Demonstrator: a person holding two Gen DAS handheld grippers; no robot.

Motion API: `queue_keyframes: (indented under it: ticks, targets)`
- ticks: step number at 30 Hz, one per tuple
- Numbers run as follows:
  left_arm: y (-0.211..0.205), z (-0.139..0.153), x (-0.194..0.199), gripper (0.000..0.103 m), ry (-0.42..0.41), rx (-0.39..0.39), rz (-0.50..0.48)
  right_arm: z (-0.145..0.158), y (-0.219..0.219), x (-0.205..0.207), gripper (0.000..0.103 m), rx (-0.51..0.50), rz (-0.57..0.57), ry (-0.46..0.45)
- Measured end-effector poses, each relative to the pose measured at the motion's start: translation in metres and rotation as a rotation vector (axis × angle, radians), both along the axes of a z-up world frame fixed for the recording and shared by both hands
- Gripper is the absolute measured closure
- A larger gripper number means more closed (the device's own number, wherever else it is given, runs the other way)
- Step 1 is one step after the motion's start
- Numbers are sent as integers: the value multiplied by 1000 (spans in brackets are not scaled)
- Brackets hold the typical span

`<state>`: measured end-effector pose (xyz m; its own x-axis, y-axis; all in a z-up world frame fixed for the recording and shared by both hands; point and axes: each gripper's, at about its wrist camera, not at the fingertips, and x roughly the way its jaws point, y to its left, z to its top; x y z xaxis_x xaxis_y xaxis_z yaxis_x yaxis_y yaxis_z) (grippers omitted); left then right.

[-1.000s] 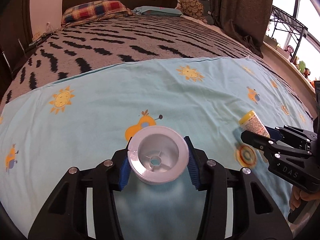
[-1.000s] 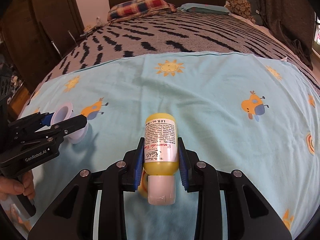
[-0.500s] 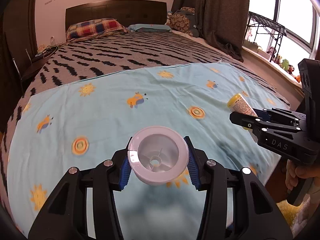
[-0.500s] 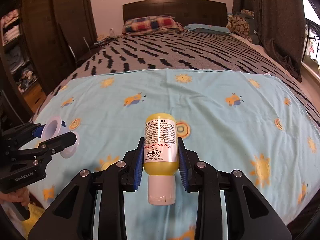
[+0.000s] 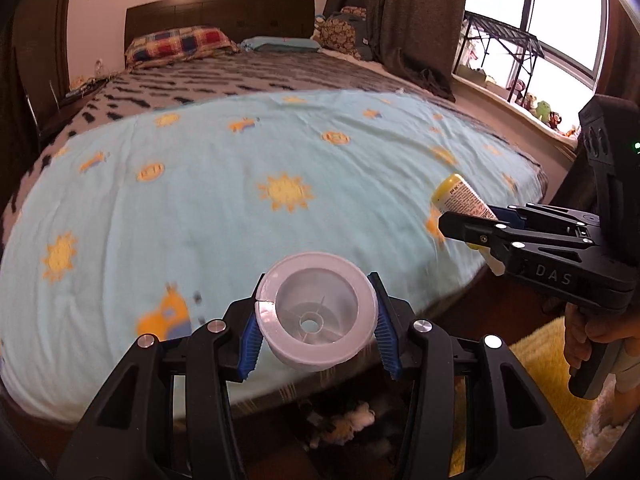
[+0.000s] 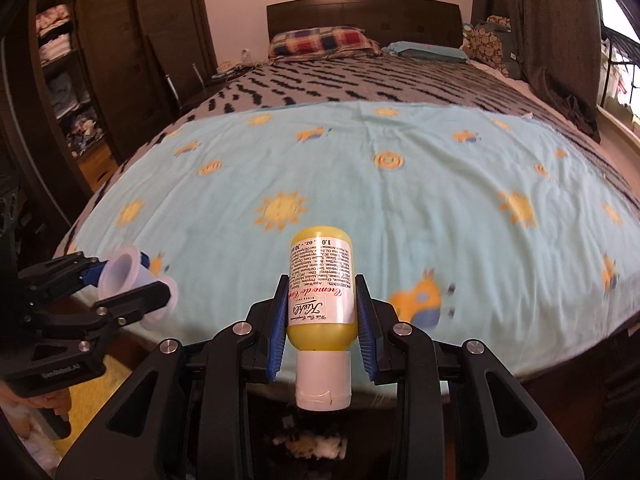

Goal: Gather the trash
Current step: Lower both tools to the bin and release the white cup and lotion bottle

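My left gripper [image 5: 316, 330] is shut on a white plastic spool [image 5: 316, 316], its blue pads pressing the rim on both sides, the open hub facing the camera. In the right wrist view that same spool [image 6: 132, 280] shows at the left, clamped in the left gripper [image 6: 128, 286]. My right gripper [image 6: 320, 320] is shut on a small yellow lotion bottle [image 6: 320, 292] with a white cap, cap end toward the camera. From the left wrist view the bottle [image 5: 460, 200] sticks out of the right gripper [image 5: 474, 220]. Both grippers hang over the foot edge of the bed.
The bed carries a light blue sheet [image 5: 240, 200] with suns and a grey zebra blanket [image 5: 224, 80]. Pillows lie at the dark headboard [image 6: 364, 20]. A yellow rug [image 5: 552, 380] is on the floor. A dark wardrobe [image 6: 80, 80] stands left; a window [image 5: 532, 20] and curtain are right.
Both grippers have drawn back from over the sheet to beyond the bed's foot edge, still holding the spool and the bottle. The floor and rug have come into view.
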<state>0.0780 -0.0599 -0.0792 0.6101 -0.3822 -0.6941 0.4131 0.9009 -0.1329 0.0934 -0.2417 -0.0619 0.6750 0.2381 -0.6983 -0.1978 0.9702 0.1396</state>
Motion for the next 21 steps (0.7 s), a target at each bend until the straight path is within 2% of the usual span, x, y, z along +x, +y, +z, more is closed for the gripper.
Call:
queue_keyframes:
  ticks: [11,21]
  targets:
    - [-2,-98,-48,58,185,5,-1,-91,12,-45,71,51,26,166]
    - [-10,-182,-51,58,341,32,-20,-172,14,-55,71,88,-13,323]
